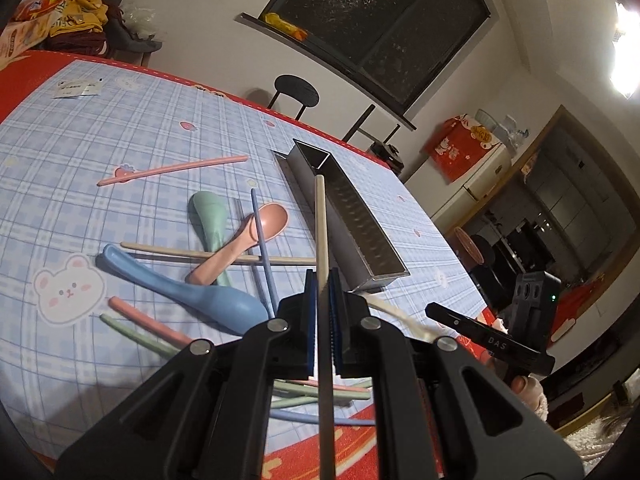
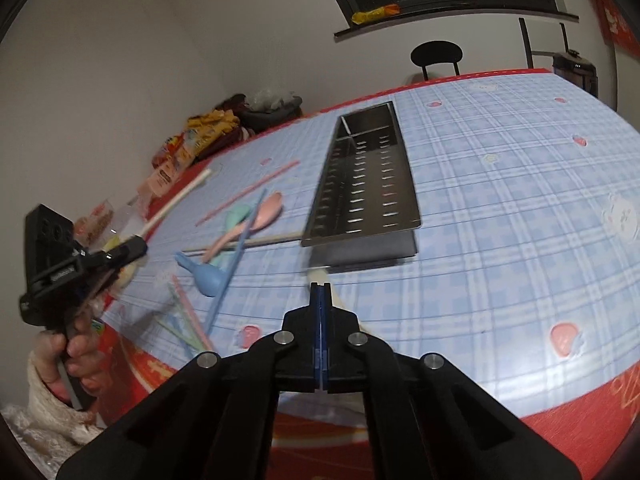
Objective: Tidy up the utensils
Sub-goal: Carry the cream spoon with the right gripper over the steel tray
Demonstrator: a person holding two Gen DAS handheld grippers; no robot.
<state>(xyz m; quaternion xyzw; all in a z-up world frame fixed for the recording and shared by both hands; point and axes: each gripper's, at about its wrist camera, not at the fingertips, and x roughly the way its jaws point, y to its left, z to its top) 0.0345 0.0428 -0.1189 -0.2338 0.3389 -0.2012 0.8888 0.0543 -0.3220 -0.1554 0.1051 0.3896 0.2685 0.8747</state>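
My left gripper (image 1: 322, 276) is shut on a beige chopstick (image 1: 320, 216) that sticks up past its pads, raised over the table. In the right wrist view the left gripper (image 2: 134, 246) sits at the table's left edge, chopstick (image 2: 176, 200) tilted up. A steel utensil holder (image 1: 352, 220) (image 2: 360, 184) lies on its side. Left of it lie green (image 1: 208, 216), pink (image 1: 248, 236) and blue (image 1: 180, 288) spoons among several coloured chopsticks. My right gripper (image 2: 320, 286) is shut just before the holder's near end. A cream spoon (image 2: 318, 276) lies by its tips; I cannot tell if they touch.
The table wears a blue plaid cloth (image 2: 500, 200) with a red border. Snack bags and clothes (image 2: 208, 132) are piled at the far left corner. A black chair (image 2: 436, 56) stands behind the table. A person's hand and knit sleeve (image 2: 60, 380) hold the left gripper.
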